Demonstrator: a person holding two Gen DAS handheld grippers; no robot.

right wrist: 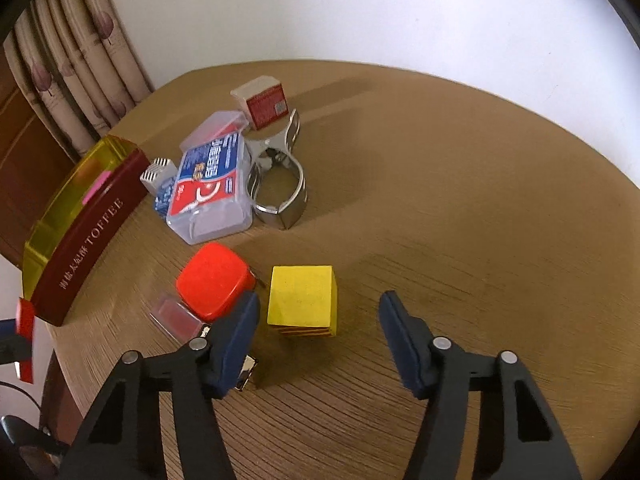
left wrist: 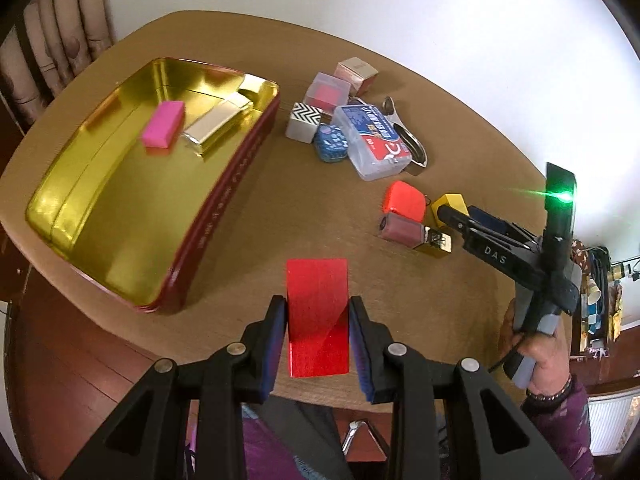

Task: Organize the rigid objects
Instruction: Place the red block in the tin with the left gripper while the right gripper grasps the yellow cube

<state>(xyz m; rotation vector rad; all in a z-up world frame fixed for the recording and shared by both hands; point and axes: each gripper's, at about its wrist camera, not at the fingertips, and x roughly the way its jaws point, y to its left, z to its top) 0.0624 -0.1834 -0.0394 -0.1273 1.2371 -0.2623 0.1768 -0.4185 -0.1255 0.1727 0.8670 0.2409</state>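
Observation:
My left gripper [left wrist: 317,306] is shut on a flat red block [left wrist: 318,316] and holds it above the table's near edge, right of the gold-lined toffee tin [left wrist: 72,216]. The tin holds a pink block [left wrist: 163,124] and a silver-gold bar [left wrist: 216,122]. My right gripper [right wrist: 318,312] is open, low over the table, with a yellow cube [right wrist: 302,300] between and just ahead of its fingers. It also shows in the left wrist view [left wrist: 456,214]. An orange-red rounded box [right wrist: 214,284] and a reddish bottle [right wrist: 176,318] lie left of the cube.
A pile sits further back: a clear plastic floss box [right wrist: 212,192], a blue tin [left wrist: 330,142], a chevron-patterned cube [left wrist: 304,120], a clear box with red inside [left wrist: 326,92], a small carton [right wrist: 262,100] and a metal clip [right wrist: 280,176]. Curtains hang at left.

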